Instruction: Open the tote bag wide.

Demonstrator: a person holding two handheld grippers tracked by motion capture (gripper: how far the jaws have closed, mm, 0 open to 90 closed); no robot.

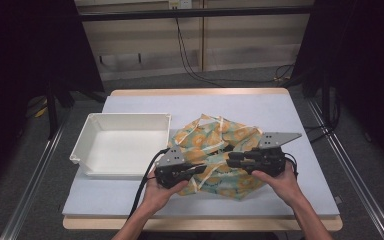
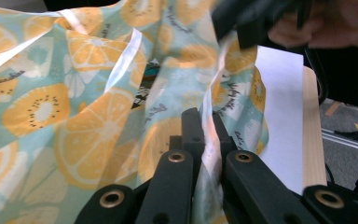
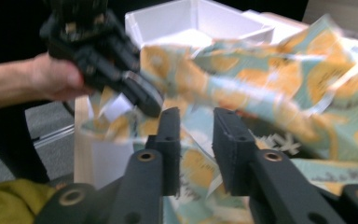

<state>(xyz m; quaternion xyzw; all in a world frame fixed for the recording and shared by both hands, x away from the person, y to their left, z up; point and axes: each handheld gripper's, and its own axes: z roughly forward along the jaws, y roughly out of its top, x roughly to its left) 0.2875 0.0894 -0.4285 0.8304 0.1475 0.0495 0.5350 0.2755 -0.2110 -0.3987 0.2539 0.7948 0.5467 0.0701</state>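
Note:
A teal cloth (image 1: 221,134) printed with orange fruit slices and edged with white strips lies crumpled on the table, right of the white bin. My left gripper (image 1: 200,170) sits at the cloth's near left edge. In the left gripper view its jaws are shut (image 2: 208,128) on a white strip of the cloth (image 2: 74,116). My right gripper (image 1: 229,160) faces it from the right, low over the cloth. In the right gripper view its jaws (image 3: 196,140) stand apart, with the cloth (image 3: 284,79) showing through the gap and the left gripper (image 3: 140,93) just ahead.
An empty white bin (image 1: 125,120) stands left of the cloth, its rim close to the left gripper. The pale grey table top (image 1: 260,107) has bare room behind and right of the cloth. A black cable (image 1: 142,185) trails from the left gripper over the front edge.

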